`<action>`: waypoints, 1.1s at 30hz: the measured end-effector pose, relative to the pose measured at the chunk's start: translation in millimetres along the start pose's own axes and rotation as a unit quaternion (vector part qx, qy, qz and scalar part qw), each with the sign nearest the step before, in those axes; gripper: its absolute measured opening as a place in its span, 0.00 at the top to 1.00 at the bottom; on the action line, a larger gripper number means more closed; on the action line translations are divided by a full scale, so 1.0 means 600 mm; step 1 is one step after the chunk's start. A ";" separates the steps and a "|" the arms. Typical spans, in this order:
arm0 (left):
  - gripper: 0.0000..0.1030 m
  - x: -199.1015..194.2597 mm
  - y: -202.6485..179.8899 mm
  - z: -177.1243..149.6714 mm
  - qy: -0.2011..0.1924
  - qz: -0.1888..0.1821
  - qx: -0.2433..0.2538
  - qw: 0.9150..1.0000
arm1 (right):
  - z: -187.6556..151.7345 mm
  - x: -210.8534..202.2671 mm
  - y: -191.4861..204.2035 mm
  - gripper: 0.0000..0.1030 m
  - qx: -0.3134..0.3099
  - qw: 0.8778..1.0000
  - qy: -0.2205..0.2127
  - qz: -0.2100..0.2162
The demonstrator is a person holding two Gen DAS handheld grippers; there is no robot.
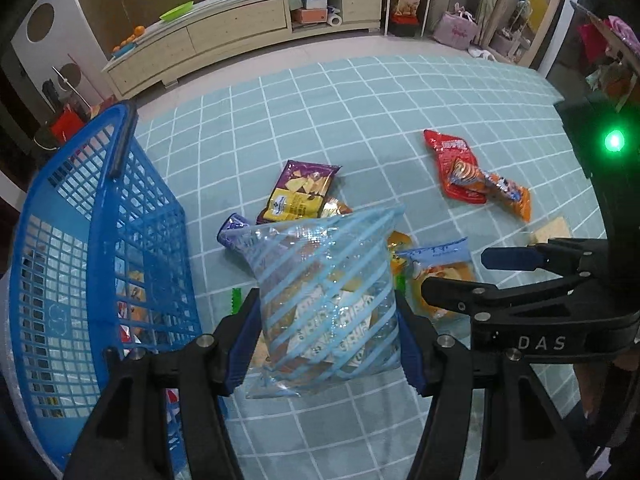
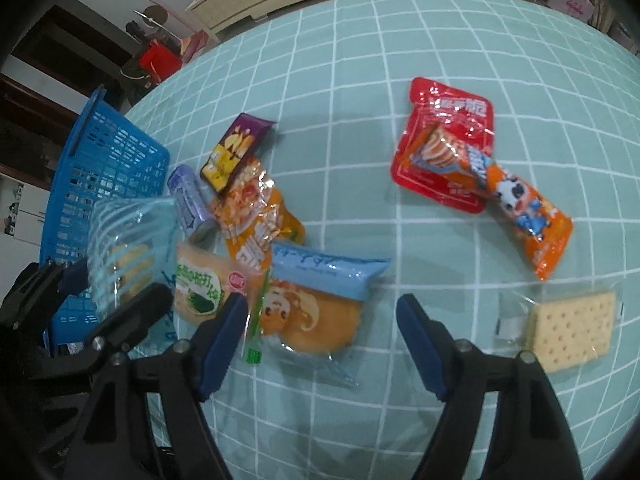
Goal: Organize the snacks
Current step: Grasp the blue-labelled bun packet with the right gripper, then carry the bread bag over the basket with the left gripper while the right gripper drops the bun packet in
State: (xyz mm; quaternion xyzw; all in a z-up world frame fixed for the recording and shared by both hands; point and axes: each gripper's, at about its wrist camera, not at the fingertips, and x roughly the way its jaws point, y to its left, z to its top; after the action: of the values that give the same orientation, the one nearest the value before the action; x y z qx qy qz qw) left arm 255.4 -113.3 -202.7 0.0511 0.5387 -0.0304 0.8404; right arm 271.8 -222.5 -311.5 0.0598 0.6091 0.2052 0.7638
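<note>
One clear plastic bag with slanted light-blue stripes (image 1: 326, 304), pale biscuits showing through it, sits at the lower centre of your left wrist view, just right of the blue plastic lattice basket (image 1: 96, 256). Your left gripper (image 1: 326, 344) pinches it on both sides between its blue pads. Your right gripper (image 2: 320, 344) stands spread wide, holding nothing, over the blue-topped clear packet of golden bread (image 2: 320, 300) on the teal checked mat (image 2: 360, 40).

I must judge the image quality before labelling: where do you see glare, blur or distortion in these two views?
Left wrist view: sharp; the fisheye bends the mat's grid, a green lamp flares at the right edge, and the striped clear bag in the left claw glints. Right wrist view: softer, slightly blurred; glare on the red packet; dark vignette in the corners.
</note>
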 end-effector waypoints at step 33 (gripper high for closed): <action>0.43 -0.094 0.004 -0.026 -0.040 -0.021 -0.017 0.999 | -0.069 -0.154 0.041 0.53 -0.055 0.995 -0.056 -0.055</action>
State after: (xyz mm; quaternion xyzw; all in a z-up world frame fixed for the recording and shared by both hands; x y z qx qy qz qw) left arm 218.3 -109.6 -157.8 0.0244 0.5062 -0.0414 0.8611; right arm 210.3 -242.4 -229.8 -0.0047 0.5558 0.1930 0.8086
